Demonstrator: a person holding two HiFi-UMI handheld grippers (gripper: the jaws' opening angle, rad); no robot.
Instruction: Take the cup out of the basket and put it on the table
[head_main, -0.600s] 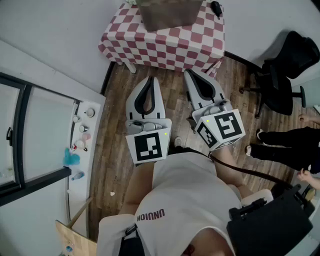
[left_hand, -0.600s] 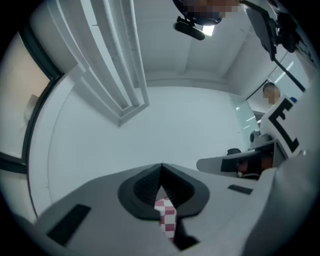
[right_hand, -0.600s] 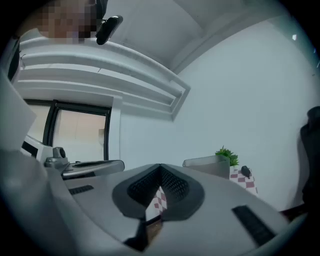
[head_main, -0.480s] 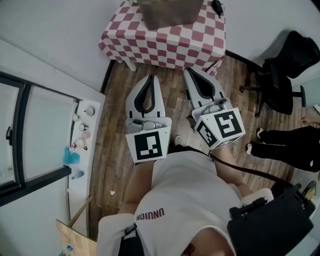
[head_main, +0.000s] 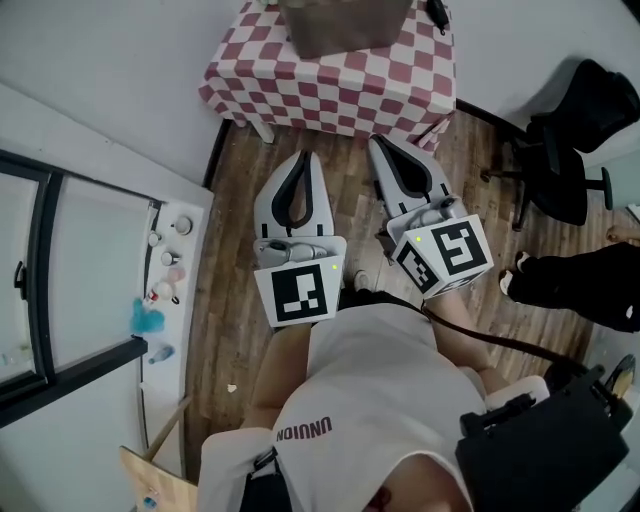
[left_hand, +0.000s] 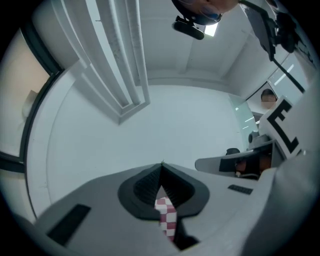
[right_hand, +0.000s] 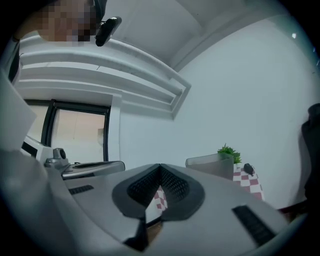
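- The left gripper (head_main: 302, 158) was held low in front of the person, over the wooden floor (head_main: 232, 300). It pointed towards the far side of the scene.
- Its jaws were closed, tips meeting, with nothing gripped. In the left gripper view only a strip of checked cloth showed through the gap behind the pads.
- The right gripper (head_main: 379, 144) was just beside it on the right, apart from it and pointing the same way, its tip a little nearer the surface.
- Its jaws were closed too, pads together and empty, as the right gripper view showed.
- The surface (head_main: 340, 95), a small table under a red-and-white checked cloth, stood at the far side, near both grippers, though neither touched it.
- The basket (head_main: 345, 28) stood on the far part of the surface. Both grippers were well short of it.
- The cup could not be made out in any view, and the inside of the basket was hidden from every camera.
- A small black object (head_main: 435, 13) lay on the surface, right of the basket.
- In the right gripper view a green plant (right_hand: 229, 151) rose just behind the basket.
- A black office chair (head_main: 570, 150) stood on the floor to the right of the surface.
- Another person's dark-clad legs (head_main: 572, 288) reached in from the right edge.
- A white window sill (head_main: 170, 262) on the left carried several small items.
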